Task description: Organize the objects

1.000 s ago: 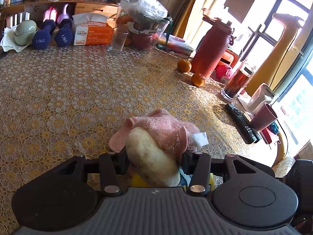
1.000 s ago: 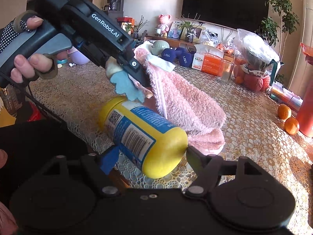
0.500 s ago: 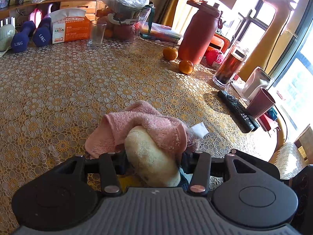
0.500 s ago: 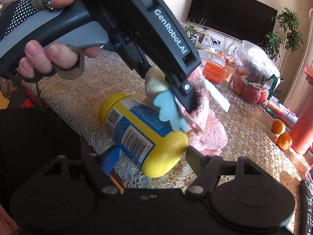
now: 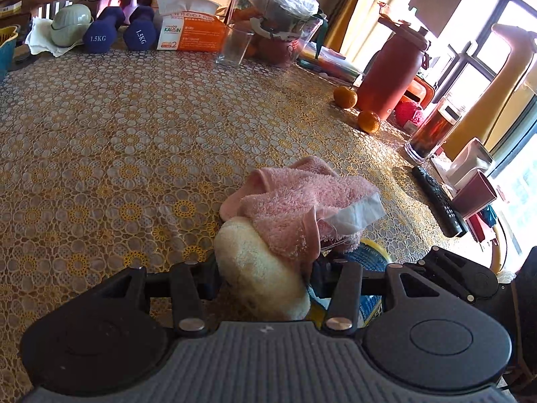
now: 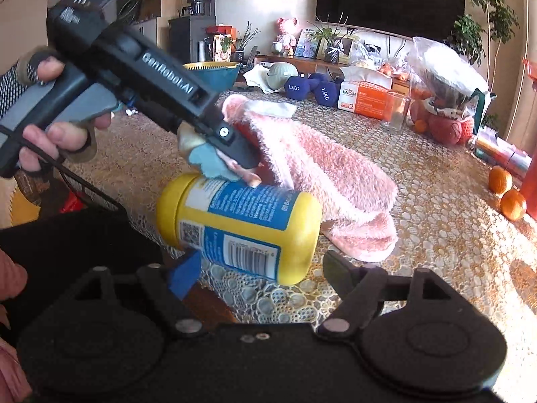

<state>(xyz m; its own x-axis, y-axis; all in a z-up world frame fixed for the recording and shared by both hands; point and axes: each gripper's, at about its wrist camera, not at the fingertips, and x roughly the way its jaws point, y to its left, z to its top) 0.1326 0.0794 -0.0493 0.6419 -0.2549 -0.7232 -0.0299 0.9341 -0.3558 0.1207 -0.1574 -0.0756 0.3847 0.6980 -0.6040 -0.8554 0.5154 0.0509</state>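
My left gripper (image 5: 265, 268) is shut on a pink fluffy towel (image 5: 295, 198) with a cream part (image 5: 258, 268); the towel's far end rests on the table. In the right wrist view the left gripper (image 6: 235, 154) holds the towel (image 6: 329, 168) just above a yellow bottle (image 6: 241, 225) with a blue label. The bottle lies on its side near the table's front edge. My right gripper (image 6: 261, 268) is open, its fingers on either side of the bottle's near end, apart from it.
On the lace-covered table (image 5: 117, 134): blue dumbbells (image 5: 100, 33), orange tissue box (image 5: 188, 30), glass (image 5: 235, 47), red flask (image 5: 392, 77), two oranges (image 5: 369, 121), remote (image 5: 436, 198), jar (image 5: 429, 134). A teal bowl (image 6: 214, 74) stands at the far left.
The left gripper has swung with the towel, from over the bottle's middle back toward its left end. The bottle now lies more crosswise. The right gripper stays open.
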